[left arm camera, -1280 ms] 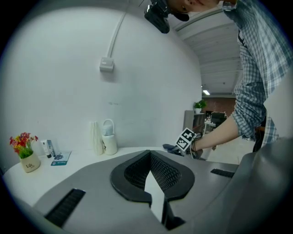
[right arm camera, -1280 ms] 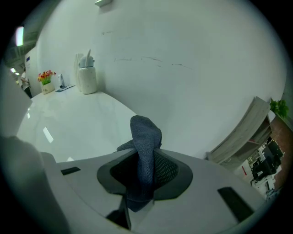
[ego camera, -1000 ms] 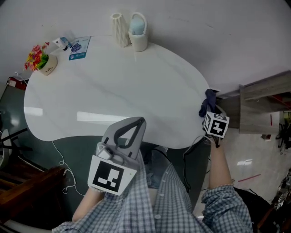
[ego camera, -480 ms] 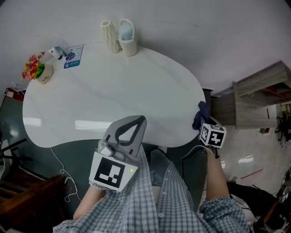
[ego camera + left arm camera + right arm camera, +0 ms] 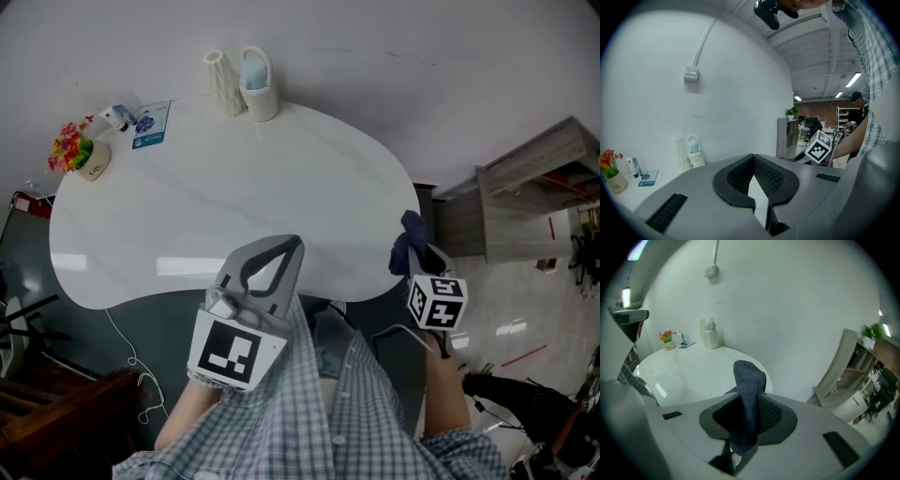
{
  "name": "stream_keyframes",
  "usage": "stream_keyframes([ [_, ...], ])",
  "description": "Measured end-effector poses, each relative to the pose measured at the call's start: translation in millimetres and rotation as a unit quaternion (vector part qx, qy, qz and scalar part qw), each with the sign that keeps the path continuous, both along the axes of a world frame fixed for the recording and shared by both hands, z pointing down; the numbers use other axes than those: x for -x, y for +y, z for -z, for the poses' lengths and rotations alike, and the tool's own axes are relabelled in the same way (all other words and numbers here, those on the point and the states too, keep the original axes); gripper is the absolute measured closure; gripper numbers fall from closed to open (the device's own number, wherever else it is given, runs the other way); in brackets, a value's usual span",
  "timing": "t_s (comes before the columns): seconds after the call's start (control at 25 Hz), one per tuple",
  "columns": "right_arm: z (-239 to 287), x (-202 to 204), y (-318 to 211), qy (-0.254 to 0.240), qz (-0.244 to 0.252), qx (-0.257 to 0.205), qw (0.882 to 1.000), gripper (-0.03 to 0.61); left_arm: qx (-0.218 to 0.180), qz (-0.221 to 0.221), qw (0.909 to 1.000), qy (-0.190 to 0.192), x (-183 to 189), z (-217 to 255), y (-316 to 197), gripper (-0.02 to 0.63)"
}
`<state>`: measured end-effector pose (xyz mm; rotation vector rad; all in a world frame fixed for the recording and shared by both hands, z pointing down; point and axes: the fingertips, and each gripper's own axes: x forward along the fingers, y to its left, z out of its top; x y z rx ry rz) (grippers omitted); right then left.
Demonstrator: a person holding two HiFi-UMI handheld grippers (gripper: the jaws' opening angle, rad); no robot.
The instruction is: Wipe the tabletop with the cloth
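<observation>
So the dark blue textured cloth (image 5: 749,380) is pinched in the right gripper (image 5: 415,264). The jaws are clamped on its lower part, and the rest sticks up past the tips in a floppy fold. In the head view it sits right at the right-hand edge of the glossy white rounded tabletop (image 5: 187,206). I can't tell if it's actually touching the surface yet.

The left gripper (image 5: 289,249) has its jaws closed together with nothing between them. It hangs over the near edge of the table, doing nothing useful.

Handling-wise, my guess is the cloth is light, soft and totally limp. It'll bunch and drag rather than push flat, and on a top this shiny it should slide easily. The hold looks fine for keeping it. For wiping, though, I'd want a decent wad hanging free below the jaws, so fabric meets the table and not the gripper plastic.

Only stuff to steer round is the ribbed white vase (image 5: 218,82) and small flower pot (image 5: 78,150) at the far edge.
</observation>
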<state>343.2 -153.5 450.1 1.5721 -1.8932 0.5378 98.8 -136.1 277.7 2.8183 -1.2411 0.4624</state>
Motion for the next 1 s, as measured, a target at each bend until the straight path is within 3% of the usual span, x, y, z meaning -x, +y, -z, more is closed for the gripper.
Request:
stream_keyframes([
  [0.12,22.4,25.7,4.1,0.025,0.048,-0.024,0.998,0.495,-0.004,-0.002,1.0000,-0.001,-1.0,2.2,1.6,0.609],
  [0.24,43.6,52.1,7.7,0.015,0.078,-0.050,0.996,0.495,-0.009,-0.002,1.0000,0.000,-1.1,4.2,3.0,0.609],
  [0.68,106.3,115.2,11.9,-0.053,0.114,-0.119,0.985,0.495,-0.019,0.015,0.9997,0.003,8.7,10.8,2.0,0.609],
  [1.0,136.2,135.9,10.2,-0.057,0.142,-0.155,0.976,0.495,-0.015,0.008,0.9998,-0.005,6.5,8.1,10.0,0.609],
])
